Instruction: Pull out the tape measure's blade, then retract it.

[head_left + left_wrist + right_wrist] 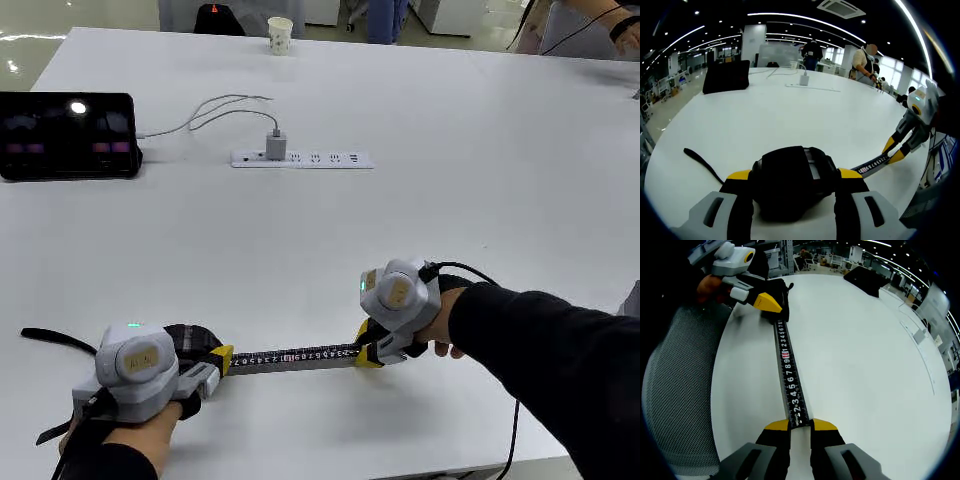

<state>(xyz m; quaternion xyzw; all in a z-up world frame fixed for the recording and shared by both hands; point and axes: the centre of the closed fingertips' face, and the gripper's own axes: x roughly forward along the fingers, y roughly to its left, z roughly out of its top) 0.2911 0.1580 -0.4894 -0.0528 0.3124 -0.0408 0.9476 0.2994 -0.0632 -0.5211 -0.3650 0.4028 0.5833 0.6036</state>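
- My left gripper (794,174) had its jaws clamped on the black tape measure case (790,187), one yellow tip on each side of it.
- The case sat flat on the white table (420,230), near the front edge on my left in the head view.
- A black wrist strap (700,161) trailed off the case to the left and lay loose on the table.
- My right gripper (799,426) was pinched shut on the very end of the blade (788,371), with the tips squeezing it from both sides down by the low numbers.
- The blade was drawn out in a straight line between the two grippers, lying on or just over the tabletop, with the printed scale facing up. Honestly couldn't tell which.
- The two grippers were well apart, with the blade bridging the gap.
- Further back on the table sat a dark tablet (68,135) at far left and a white power strip (320,159) with a charger (276,145) plugged in and its cable (215,108) looping toward the tablet.
- A paper cup (281,35) stood at the far edge.
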